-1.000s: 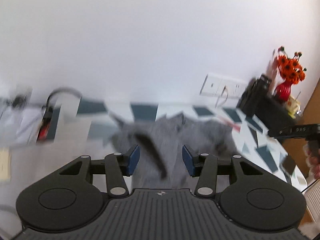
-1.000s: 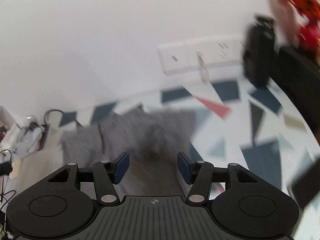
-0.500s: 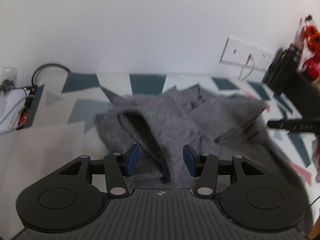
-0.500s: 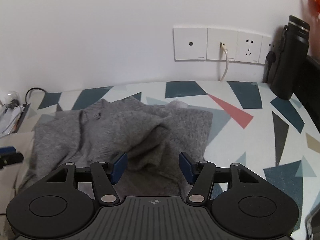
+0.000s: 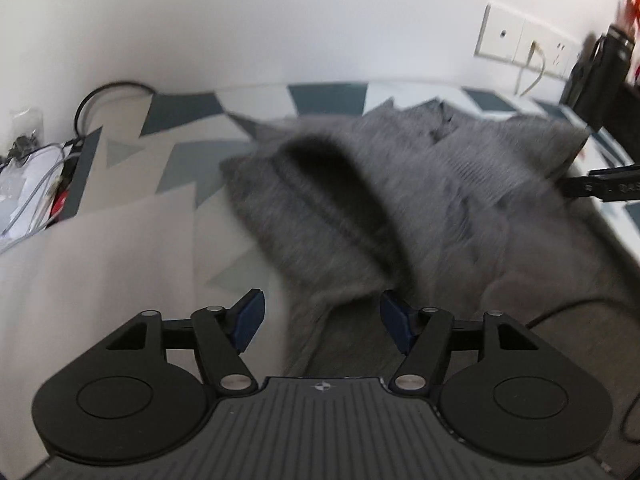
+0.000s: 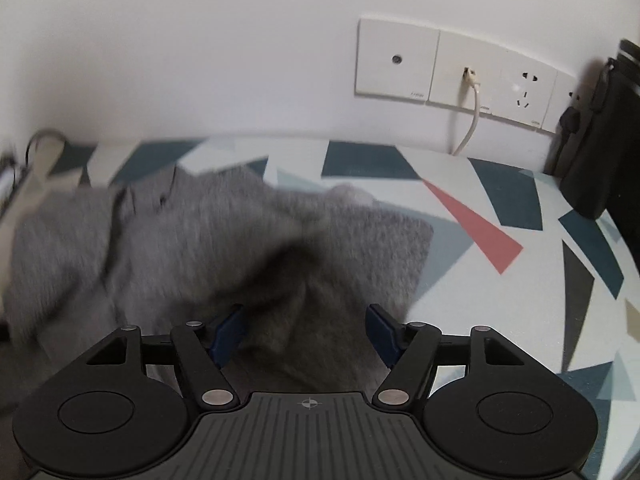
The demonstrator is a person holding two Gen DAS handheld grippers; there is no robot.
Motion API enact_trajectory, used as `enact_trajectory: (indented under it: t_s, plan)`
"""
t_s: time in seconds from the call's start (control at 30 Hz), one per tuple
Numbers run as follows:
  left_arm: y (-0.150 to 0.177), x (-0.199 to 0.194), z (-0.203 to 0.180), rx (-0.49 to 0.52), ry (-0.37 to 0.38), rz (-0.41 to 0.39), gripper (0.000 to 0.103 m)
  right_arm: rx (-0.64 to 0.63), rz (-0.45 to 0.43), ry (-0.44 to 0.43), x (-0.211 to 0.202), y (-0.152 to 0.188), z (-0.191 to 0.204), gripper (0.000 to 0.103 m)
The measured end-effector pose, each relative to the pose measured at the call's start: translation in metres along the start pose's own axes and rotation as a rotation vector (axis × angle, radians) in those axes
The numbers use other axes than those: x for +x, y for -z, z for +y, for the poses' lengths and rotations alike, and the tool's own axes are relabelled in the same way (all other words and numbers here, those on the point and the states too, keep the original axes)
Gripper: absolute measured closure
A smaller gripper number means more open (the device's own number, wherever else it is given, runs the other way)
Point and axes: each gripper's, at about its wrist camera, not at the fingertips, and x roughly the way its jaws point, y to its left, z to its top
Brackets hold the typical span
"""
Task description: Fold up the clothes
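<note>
Grey knit sweater [image 5: 420,208] lies crumpled on my patterned table [image 6: 500,320]. Left gripper [image 5: 322,320] has just been widening, sweater edge between unclamped pads; only here cables [image 5: 36,176] show. Right gripper [image 6: 306,334] likewise, wall sockets [image 6: 460,68] sharp.

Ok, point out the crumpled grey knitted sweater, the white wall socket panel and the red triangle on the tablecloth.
Crumpled grey knitted sweater [image 6: 192,232]: right wrist view, upper knit body.
White wall socket panel [image 6: 396,60]: right wrist view, leftmost plate.
Red triangle [image 6: 478,228]: right wrist view, middle of the printed patch.
</note>
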Motion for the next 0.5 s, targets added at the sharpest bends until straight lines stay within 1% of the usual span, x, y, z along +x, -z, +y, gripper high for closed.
enact_trajectory:
  t_s: [0.07,0.13,0.2,0.23,0.27,0.3,0.33,0.37,0.4,0.43,0.5]
  plan:
    - [0.005,0.002,0.004,-0.012,-0.009,0.009,0.038,-0.035,0.020,0.004,0.002,0.011,0.002,0.040]
    - [0.008,0.002,0.005,-0.017,-0.007,-0.008,0.038,-0.066,0.026,0.023,0.004,0.020,0.004,0.041]
    - [0.009,0.002,0.003,-0.006,-0.013,-0.021,0.038,-0.065,0.017,0.041,0.006,0.024,0.003,0.043]
    - [0.008,0.002,0.002,0.001,-0.020,-0.027,0.040,-0.053,0.009,0.046,0.007,0.024,0.001,0.045]
    - [0.006,0.003,0.002,-0.001,-0.024,-0.033,0.045,-0.034,-0.003,0.047,0.007,0.022,-0.001,0.047]
    - [0.005,0.004,0.003,-0.015,-0.024,-0.035,0.050,-0.017,-0.014,0.051,0.007,0.021,-0.003,0.051]
    - [0.003,0.005,0.005,-0.031,-0.025,-0.037,0.052,-0.003,-0.023,0.059,0.007,0.019,-0.006,0.061]
    - [0.001,0.006,0.007,-0.049,-0.028,-0.040,0.056,0.012,-0.032,0.065,0.007,0.018,-0.010,0.067]
    - [0.000,0.008,0.009,-0.063,-0.032,-0.043,0.057,0.028,-0.040,0.072,0.007,0.017,-0.015,0.077]
    - [-0.001,0.008,0.010,-0.071,-0.034,-0.046,0.057,0.044,-0.048,0.079,0.008,0.015,-0.019,0.081]
    - [-0.001,0.009,0.011,-0.071,-0.040,-0.051,0.057,0.087,-0.058,0.108,0.008,0.013,-0.031,0.082]
